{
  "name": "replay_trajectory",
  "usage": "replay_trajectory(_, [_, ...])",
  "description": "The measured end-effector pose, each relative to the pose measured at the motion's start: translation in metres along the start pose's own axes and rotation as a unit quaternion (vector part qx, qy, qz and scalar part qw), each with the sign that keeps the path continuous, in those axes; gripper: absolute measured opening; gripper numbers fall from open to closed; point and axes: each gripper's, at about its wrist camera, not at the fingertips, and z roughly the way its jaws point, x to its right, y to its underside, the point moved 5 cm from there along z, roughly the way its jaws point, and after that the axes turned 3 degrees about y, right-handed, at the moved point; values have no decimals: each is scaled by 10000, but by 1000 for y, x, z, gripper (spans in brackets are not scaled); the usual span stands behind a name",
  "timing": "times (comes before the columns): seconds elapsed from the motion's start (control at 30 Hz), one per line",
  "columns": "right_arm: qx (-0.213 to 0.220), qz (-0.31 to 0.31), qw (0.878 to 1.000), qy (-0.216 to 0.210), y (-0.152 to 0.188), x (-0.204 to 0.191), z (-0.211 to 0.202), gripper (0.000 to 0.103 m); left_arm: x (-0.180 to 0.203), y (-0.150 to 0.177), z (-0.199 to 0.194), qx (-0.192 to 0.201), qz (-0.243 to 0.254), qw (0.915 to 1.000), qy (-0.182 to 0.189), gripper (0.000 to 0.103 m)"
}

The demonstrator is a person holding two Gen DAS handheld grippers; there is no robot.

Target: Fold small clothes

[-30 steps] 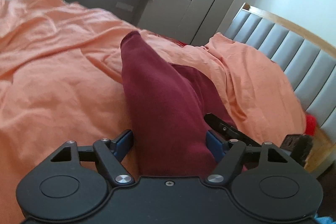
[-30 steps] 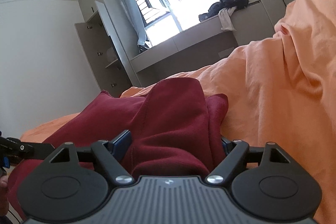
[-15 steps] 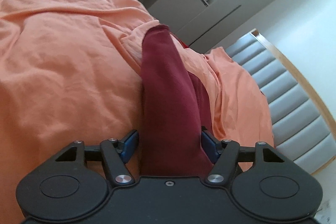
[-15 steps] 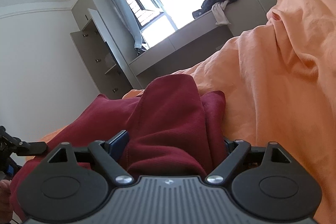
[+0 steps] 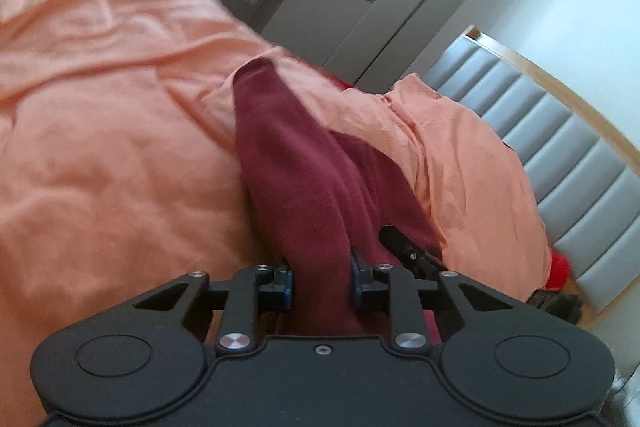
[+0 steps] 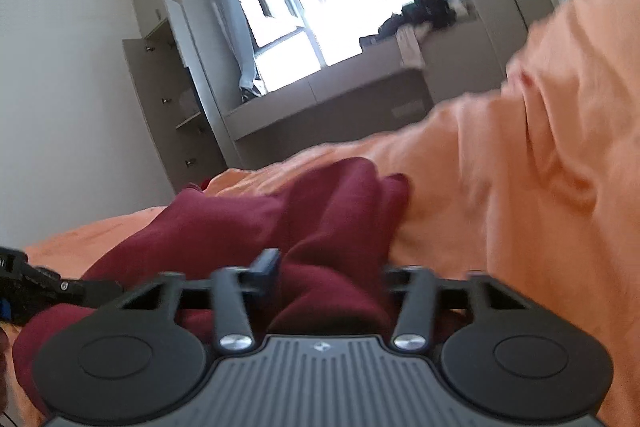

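Maroon garment (image 5: 296, 179) lies bunched as a ridge on the orange bedsheet (image 5: 100, 131), the left gripper (image 5: 321, 283) just closing to pinch its fold, while the right gripper (image 6: 328, 275), likewise closing, clamps the crumpled cloth (image 6: 312, 211).

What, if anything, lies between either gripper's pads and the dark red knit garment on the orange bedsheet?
Nothing visible. The left gripper has just closed its blue pads directly on a ridge of the dark red knit garment; the right gripper has closed on another bunch, both above the orange bedsheet.
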Motion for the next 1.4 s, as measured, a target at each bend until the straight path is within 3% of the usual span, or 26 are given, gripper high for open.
replay_trajectory(0.03, [99,-213,9997,95,-3,-8,-4,27,5,-2,-3,41,142,9999,-5,26])
replay_trajectory(0.07, [179,-383,9990,150,-5,-14,-7,25,8,-5,-7,81,278,9996,3,25])
replay_trajectory(0.17, [385,-554,9977,101,-14,-33,-13,22,16,-16,-19,277,639,9976,-19,24])
replay_trajectory(0.27, [605,-592,9964,-82,-26,-54,-10,21,17,-33,-33,580,1085,9919,-325,24])
replay_trajectory(0.4, [748,-666,9945,-317,-38,-89,16,21,1,-61,-53,852,1082,9883,-658,24])
replay_trajectory(0.53, [605,-649,9947,-525,-43,-118,58,21,-20,-80,-66,1048,1133,9812,-1157,24])
replay_trajectory(0.73, [104,-704,9968,-367,-35,-133,105,21,-67,-83,-63,836,572,9850,-1394,25])
replay_trajectory(0.83, [-147,-632,9977,-211,-23,-122,116,26,-78,-75,-54,652,546,9845,-1536,27])
replay_trajectory(0.97, [-246,-425,9986,-193,-17,-109,117,38,-77,-71,-52,667,685,9826,-1595,28])
replay_trajectory(1.3, [-319,-282,9990,-122,-18,-101,116,52,-75,-69,-53,757,667,9788,-1783,36])
replay_trajectory(1.4, [-315,-262,9991,-68,-20,-100,109,68,-76,-71,-56,815,544,9778,-1854,44])
